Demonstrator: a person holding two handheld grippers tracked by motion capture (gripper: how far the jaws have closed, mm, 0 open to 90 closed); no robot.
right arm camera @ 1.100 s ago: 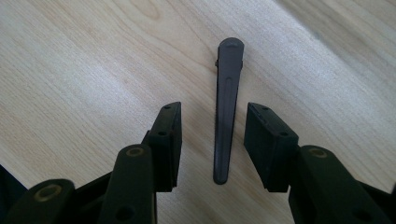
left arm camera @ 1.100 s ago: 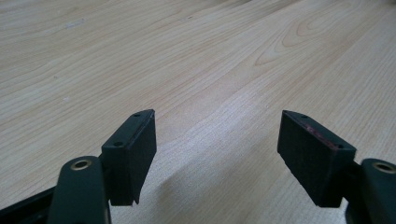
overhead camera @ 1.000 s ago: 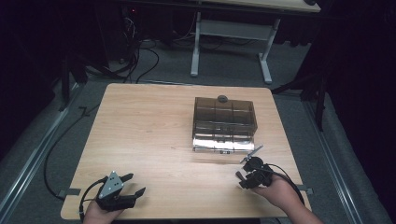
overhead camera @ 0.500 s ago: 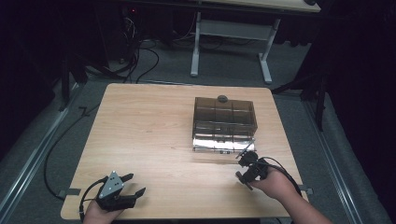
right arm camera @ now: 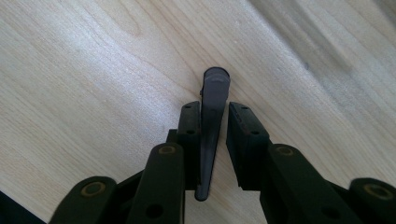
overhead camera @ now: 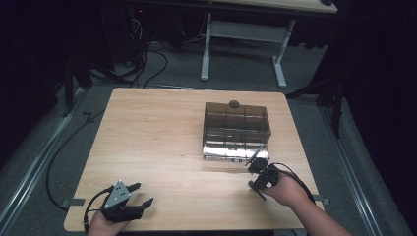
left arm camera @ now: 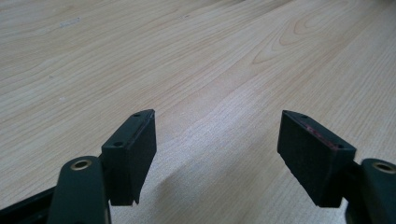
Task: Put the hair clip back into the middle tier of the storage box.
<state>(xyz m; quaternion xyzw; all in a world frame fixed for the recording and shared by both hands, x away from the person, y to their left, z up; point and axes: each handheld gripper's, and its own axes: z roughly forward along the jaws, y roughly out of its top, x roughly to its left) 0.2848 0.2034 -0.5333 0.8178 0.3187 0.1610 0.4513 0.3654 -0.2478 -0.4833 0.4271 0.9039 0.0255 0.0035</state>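
Right gripper (overhead camera: 257, 173) pinches a thin dark strip (right arm camera: 212, 121) (left gripper (overhead camera: 140, 195) gapes empty) near the table's (overhead camera: 157, 132) front-right edge.

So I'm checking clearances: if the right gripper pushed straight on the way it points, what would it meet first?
Probably the smoky plastic box: the right gripper, pinching a dark strip, aims at its near edge, though height is unclear.

Both matte black 2-jaw grippers, left (overhead camera: 142, 194) and right (overhead camera: 256, 169), have brass-ringed screws, trailing black cables; the left's got a grey 3-cornered plate (overhead camera: 118, 193).
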